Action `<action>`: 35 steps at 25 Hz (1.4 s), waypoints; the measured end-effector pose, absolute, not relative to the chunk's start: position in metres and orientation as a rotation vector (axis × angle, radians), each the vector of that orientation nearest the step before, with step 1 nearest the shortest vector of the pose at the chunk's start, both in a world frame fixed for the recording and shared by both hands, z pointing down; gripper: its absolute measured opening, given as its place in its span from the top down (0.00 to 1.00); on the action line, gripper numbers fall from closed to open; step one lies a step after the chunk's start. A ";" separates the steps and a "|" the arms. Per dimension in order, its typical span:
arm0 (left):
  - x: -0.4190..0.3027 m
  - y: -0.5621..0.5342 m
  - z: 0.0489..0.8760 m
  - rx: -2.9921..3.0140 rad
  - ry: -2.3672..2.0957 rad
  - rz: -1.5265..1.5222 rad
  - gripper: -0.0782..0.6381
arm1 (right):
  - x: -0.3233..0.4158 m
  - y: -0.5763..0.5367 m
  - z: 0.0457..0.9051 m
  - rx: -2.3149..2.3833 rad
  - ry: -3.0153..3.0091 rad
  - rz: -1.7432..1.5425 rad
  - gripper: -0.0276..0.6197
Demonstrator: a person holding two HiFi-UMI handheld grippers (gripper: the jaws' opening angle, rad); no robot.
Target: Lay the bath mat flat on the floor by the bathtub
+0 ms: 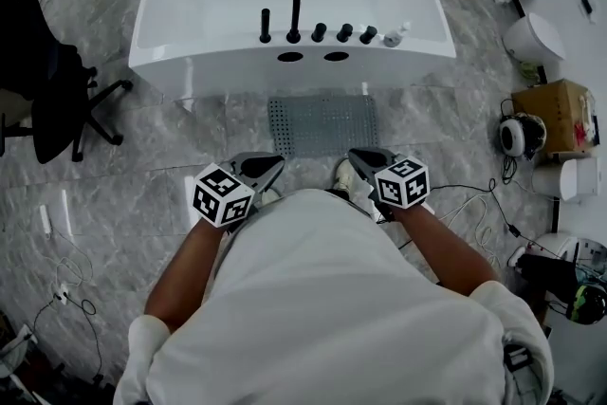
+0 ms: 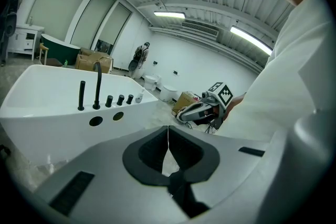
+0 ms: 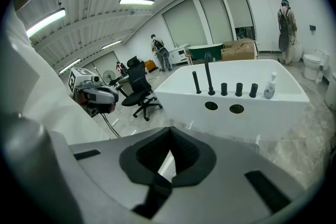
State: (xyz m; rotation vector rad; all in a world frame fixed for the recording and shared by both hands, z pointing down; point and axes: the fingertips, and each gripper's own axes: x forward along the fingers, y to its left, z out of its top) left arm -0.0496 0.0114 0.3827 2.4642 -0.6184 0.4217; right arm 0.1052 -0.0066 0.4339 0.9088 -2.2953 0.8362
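The bath mat (image 1: pixel 322 124) lies flat just beside the bathtub (image 1: pixel 190 9), long side along its wall. It is straight ahead of my left fingers (image 1: pixel 266 166) and right fingers (image 1: pixel 365 159), both clenched empty and equally near.

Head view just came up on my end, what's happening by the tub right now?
A person in a white top stands facing the white bathtub with a gripper in each hand. The grey, dotted-texture bath mat lies flat on the grey marble floor just in front of the tub. The left gripper and right gripper are both shut and empty, held near the person's waist, clear of the mat.
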 end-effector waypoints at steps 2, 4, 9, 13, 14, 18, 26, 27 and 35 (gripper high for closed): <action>-0.049 0.010 0.382 2.469 -0.613 0.420 0.87 | 0.104 -0.007 0.434 0.905 -2.294 0.832 0.94; -0.049 0.010 0.381 2.471 -0.610 0.417 0.87 | 0.102 -0.007 0.434 0.901 -2.296 0.828 0.94; -0.052 0.009 0.382 2.468 -0.617 0.421 0.87 | 0.098 -0.010 0.431 0.890 -2.310 0.814 0.94; -0.054 0.011 0.383 2.465 -0.628 0.422 0.87 | 0.096 -0.011 0.430 0.876 -2.318 0.793 0.94; -0.055 0.012 0.383 2.463 -0.631 0.422 0.87 | 0.095 -0.011 0.430 0.873 -2.319 0.787 0.95; -0.057 0.015 0.384 2.456 -0.640 0.425 0.87 | 0.092 -0.010 0.432 0.857 -2.317 0.777 0.95; -0.065 0.025 0.390 2.429 -0.656 0.441 0.87 | 0.081 -0.003 0.436 0.802 -2.325 0.776 0.95; -0.066 0.025 0.391 2.424 -0.661 0.443 0.87 | 0.080 -0.003 0.436 0.793 -2.327 0.777 0.95; -0.047 0.014 0.392 2.390 -0.701 0.448 0.87 | 0.094 -0.013 0.434 0.703 -2.342 0.737 0.95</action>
